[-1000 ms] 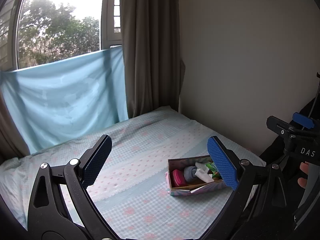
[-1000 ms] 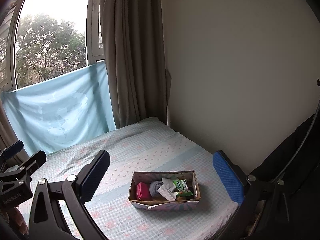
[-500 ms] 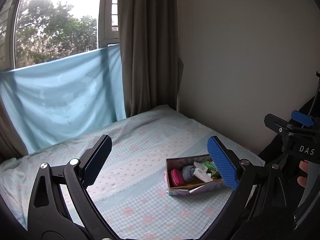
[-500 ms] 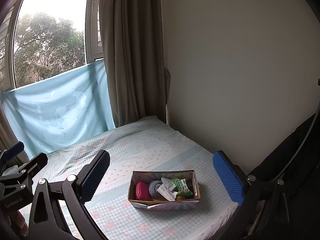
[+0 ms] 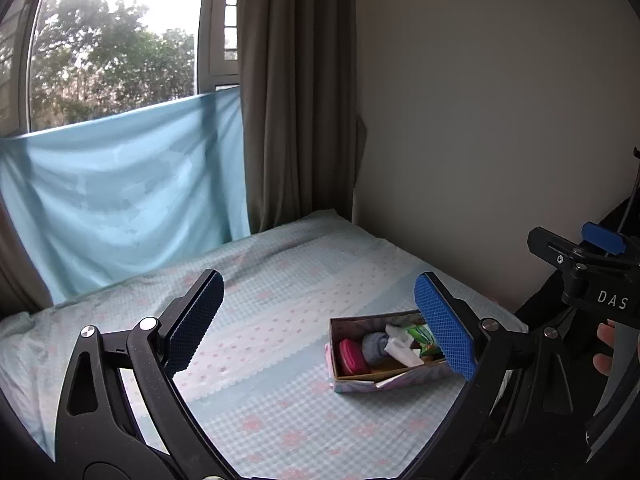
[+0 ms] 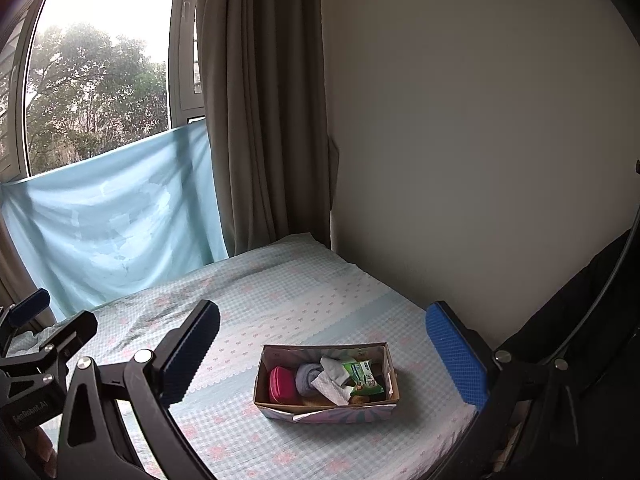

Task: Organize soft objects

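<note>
I hold my left gripper above the bed with its jaws spread wide and nothing between them. My right gripper hangs over the same bed, jaws just as wide and likewise empty. Both point toward the corner where the curtain meets the wall.

The box sits on the checked sheet near the bed's right edge, well short of either gripper's fingertips. From the right wrist it lies between my two fingers, low in the gap; from the left wrist it sits to the right, partly hidden behind my right-hand finger pad.

Inside the box, from left to right: a pink case standing on edge against the left wall, a rolled grey sock just beside it, a white cloth draped over the sock's right side, and a green packet leaning toward the right wall. Something brownish lies beneath them (too small for me to tell what it is).

A blue sheet hangs across the lower part of the window behind the bed. In the left wrist view my right gripper's frame shows at the far right, with fingertips of my right hand on it.
</note>
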### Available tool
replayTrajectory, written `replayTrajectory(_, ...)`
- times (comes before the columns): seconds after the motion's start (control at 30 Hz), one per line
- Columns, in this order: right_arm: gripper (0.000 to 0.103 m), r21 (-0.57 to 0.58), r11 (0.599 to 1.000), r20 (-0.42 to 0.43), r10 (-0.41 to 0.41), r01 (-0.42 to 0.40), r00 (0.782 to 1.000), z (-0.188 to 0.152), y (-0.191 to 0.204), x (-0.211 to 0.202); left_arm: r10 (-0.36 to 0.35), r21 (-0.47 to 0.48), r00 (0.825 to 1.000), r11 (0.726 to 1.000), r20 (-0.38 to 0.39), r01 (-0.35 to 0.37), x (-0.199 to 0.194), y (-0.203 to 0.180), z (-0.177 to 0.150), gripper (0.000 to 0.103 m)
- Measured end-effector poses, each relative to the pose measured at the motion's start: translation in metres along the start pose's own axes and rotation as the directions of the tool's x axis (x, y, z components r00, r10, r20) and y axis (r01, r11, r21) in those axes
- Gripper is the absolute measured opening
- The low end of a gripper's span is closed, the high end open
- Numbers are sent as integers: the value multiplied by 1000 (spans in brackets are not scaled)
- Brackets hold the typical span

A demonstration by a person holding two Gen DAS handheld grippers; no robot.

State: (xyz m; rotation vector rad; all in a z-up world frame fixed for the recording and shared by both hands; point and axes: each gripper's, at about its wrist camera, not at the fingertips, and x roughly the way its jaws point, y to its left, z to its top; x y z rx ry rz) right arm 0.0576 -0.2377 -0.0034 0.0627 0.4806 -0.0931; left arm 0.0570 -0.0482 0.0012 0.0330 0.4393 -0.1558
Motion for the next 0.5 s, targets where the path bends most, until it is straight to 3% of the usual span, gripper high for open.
replayTrajectory(0.37,103,-2,1000,-8,11,-11,1000,2,0,10,-8,22,999,1000,47,7,1,-7,0,103)
replayTrajectory(0.5,103,4,1000,-31,24,-24,999,2,-1,21,30,43,998,999,54,-32,8,-11,-1,103)
